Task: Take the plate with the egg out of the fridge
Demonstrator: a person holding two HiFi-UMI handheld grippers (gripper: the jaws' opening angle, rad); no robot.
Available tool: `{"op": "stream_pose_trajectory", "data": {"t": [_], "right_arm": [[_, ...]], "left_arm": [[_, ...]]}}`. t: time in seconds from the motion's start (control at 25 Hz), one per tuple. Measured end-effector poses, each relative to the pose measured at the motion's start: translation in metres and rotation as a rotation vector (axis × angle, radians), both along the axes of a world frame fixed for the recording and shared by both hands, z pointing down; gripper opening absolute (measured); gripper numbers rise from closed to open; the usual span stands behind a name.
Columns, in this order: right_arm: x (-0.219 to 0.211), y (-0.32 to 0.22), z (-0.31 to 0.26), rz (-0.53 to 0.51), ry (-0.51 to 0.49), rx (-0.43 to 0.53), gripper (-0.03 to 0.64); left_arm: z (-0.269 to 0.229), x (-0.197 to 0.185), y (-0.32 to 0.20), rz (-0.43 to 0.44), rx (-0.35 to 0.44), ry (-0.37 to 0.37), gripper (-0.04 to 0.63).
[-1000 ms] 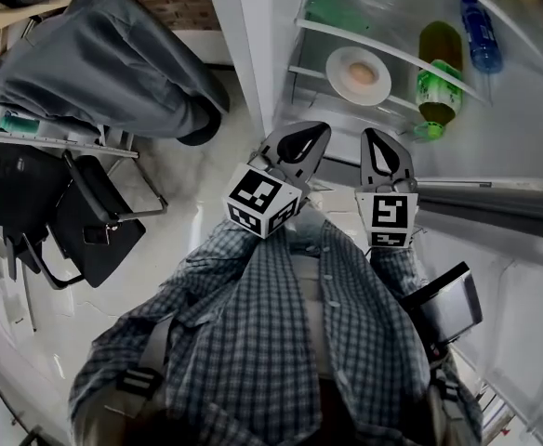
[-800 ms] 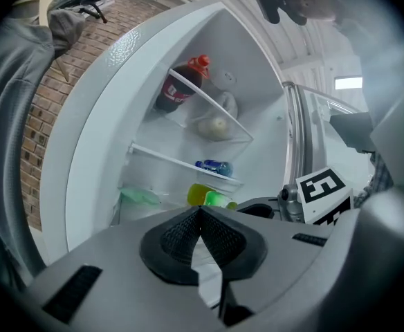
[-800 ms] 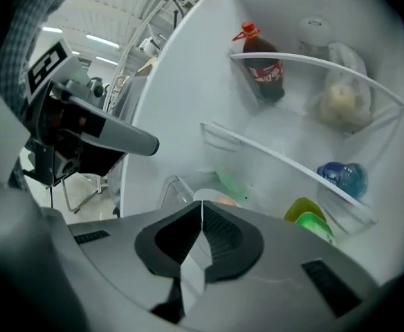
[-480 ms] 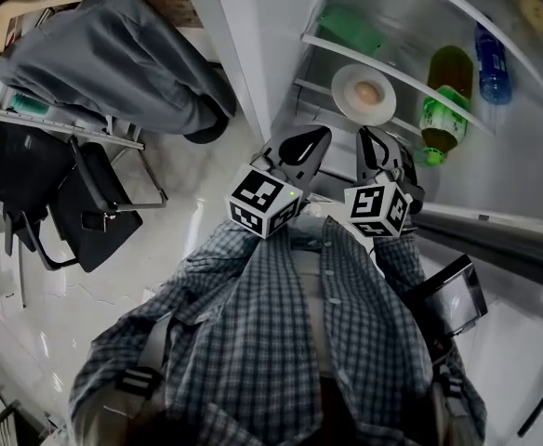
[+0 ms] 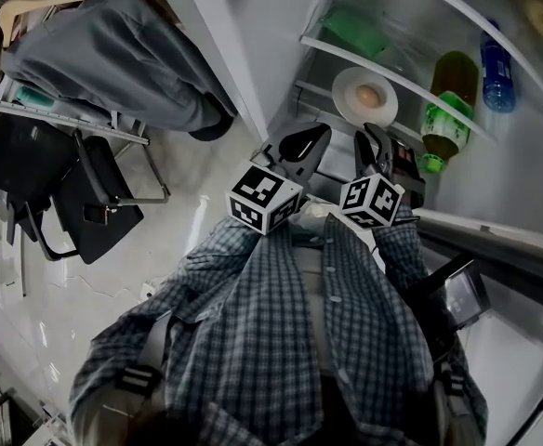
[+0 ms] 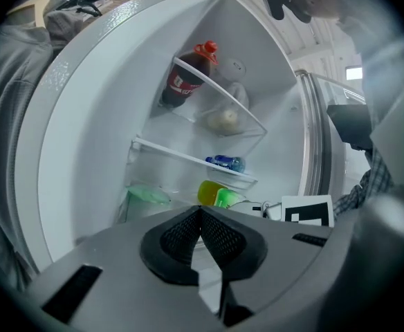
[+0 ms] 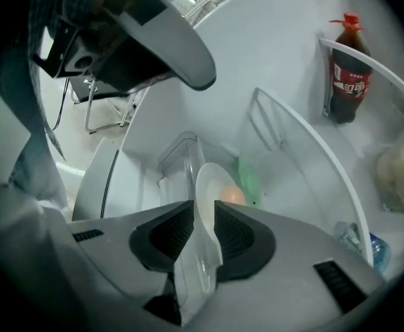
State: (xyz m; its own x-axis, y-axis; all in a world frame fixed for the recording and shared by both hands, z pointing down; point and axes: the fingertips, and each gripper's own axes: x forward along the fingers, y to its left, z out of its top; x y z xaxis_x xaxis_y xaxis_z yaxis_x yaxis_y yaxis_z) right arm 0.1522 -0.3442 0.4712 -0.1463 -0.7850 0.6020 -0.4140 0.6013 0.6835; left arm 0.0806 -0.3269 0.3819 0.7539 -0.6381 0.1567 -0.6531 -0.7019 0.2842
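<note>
A white plate with a brown egg rests on a glass shelf in the open fridge. My right gripper is just below and in front of it, jaws open by a narrow gap. In the right gripper view the plate is edge-on in line with that gap, with the egg beside it; I cannot tell if the right gripper touches the rim. My left gripper hangs to the left at the fridge's lower front. In its own view the left gripper is shut on nothing.
On the same shelf to the right lie a green bottle and a yellow-green one, with a blue bottle above. A green tub sits higher. A cola bottle stands on an upper rack. Black chairs stand at the left.
My right gripper has moved forward and up toward the plate and rolled, so its marker cube faces differently. The left gripper has hardly moved.
</note>
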Motion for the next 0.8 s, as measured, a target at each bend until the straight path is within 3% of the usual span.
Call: {"op": "stream_pose_trajectory", "data": {"t": [0.2,0.4,0.8], "right_arm": [[0.004,-0.006,0.015,-0.045,0.105,0.018,0.075],[0.005,-0.013,0.018,-0.039,0.141,0.033,0.074],[0.007,-0.012,0.018,-0.076,0.212,0.035,0.048]], "left_arm": [[0.003,-0.001,0.001,-0.015,-0.009,-0.011,0.008],[0.004,-0.004,-0.002,-0.033,-0.008,-0.014,0.008],[0.019,0.004,-0.011,-0.045,-0.104,0.036,0.008]]}}
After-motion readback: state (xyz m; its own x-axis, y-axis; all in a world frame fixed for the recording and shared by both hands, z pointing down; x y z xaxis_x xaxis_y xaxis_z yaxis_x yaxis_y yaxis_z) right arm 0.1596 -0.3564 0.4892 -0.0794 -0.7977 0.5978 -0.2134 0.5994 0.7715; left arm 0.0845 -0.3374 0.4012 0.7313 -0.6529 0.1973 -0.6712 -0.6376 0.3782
